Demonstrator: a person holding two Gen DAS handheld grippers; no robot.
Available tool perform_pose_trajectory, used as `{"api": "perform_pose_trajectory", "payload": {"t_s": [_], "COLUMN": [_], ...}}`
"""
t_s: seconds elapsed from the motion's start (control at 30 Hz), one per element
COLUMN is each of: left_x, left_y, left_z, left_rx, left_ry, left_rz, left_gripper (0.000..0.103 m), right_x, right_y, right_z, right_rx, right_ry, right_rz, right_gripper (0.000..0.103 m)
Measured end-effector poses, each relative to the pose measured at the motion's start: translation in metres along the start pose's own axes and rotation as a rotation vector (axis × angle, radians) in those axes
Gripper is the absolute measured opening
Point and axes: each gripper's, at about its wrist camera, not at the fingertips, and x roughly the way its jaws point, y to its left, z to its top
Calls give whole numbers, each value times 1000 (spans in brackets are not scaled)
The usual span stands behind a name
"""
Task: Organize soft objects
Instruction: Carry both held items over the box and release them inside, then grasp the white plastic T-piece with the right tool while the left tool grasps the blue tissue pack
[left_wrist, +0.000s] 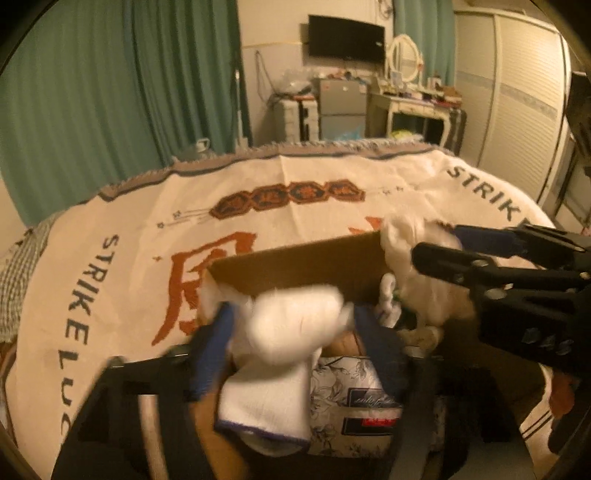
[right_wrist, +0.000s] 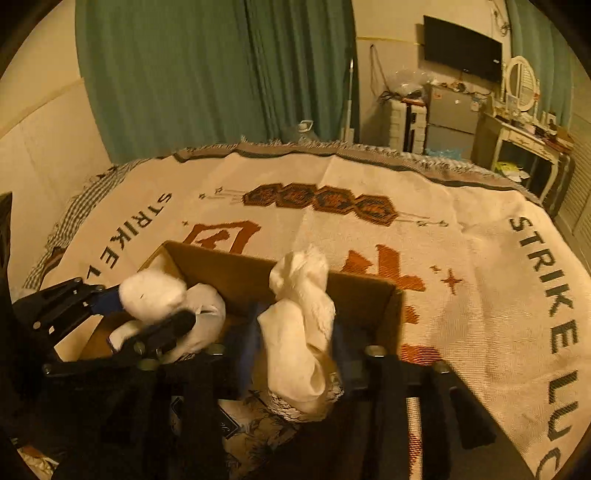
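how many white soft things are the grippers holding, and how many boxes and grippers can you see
white socks or cloths in the jaws: 2, one at the left gripper, one at the right gripper
cardboard box: 1
grippers: 2
total: 5

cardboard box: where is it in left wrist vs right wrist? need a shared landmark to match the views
Left wrist view: cardboard box sits centre, its far wall just beyond the left hand-held gripper and a white sock.
Right wrist view: cardboard box sits centre-left, its far wall behind a white sock at the right hand-held gripper.
Shared landmark: the wall-mounted TV.
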Motion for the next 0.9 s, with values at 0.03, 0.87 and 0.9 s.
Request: {"api": "perform_pose_trajectory", "payload": {"t_s": [0.03,0.87,0.9], "left_x": [-6,-253,-248], "left_y": [0,4,3], "left_z": [1,-63,-70], "left_rx": [2,47,54], "left_ry": [-16,-349,-335], "left_rz": [2,-1,0], "left_gripper": [82,95,95], "right_x": [-6,-283,-277], "right_y": [0,80,80], "right_z": [1,-89,-99], "right_rx": [5,-54,-46], "right_ry": [-9,-185,-170], "right_rz": [-2,-220,-222], "right_gripper": [50,94,94]}}
